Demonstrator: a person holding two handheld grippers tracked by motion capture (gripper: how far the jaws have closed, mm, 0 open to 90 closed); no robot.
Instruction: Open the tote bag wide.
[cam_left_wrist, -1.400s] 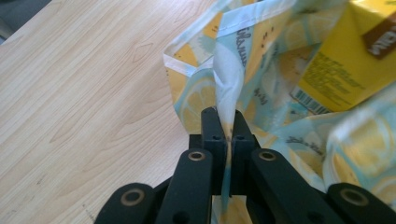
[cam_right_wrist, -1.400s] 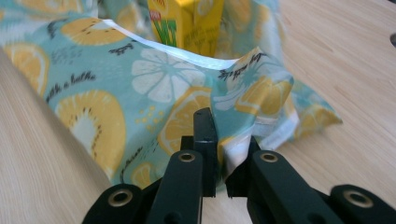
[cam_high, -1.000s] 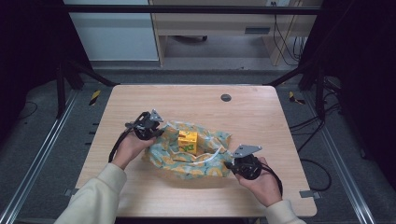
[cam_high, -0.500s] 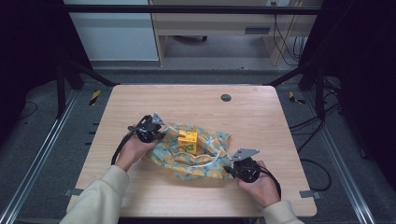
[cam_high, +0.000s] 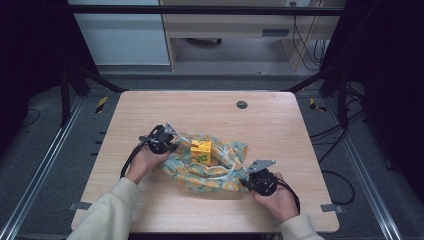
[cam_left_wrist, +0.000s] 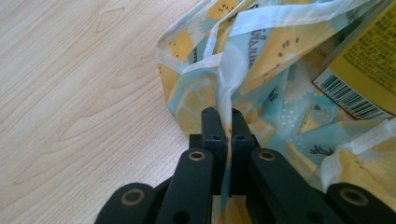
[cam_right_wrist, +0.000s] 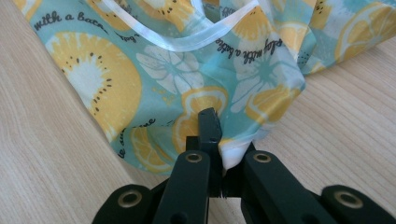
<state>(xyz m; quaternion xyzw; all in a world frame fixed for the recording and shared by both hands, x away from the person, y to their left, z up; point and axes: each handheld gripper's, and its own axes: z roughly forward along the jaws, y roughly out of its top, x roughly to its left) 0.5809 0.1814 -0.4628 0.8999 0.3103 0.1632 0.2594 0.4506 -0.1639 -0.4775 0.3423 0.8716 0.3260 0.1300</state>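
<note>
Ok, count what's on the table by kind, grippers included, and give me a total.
Grippers: 2, the left gripper and the right gripper, each shut on the bag
Fruit-print bag: 1
Yellow carton: 1
Round dark cap set in the table: 1
Total: 5

I am looking down on a light wooden table with a round dark grommet sitting near its far edge. Grey floor is showing on both sides, with metal rails running along it. Black frame struts are bracing the corners. Cables are trailing at right. A pale wooden desk and white panel are standing behind. Room edges are lying dark.
</note>
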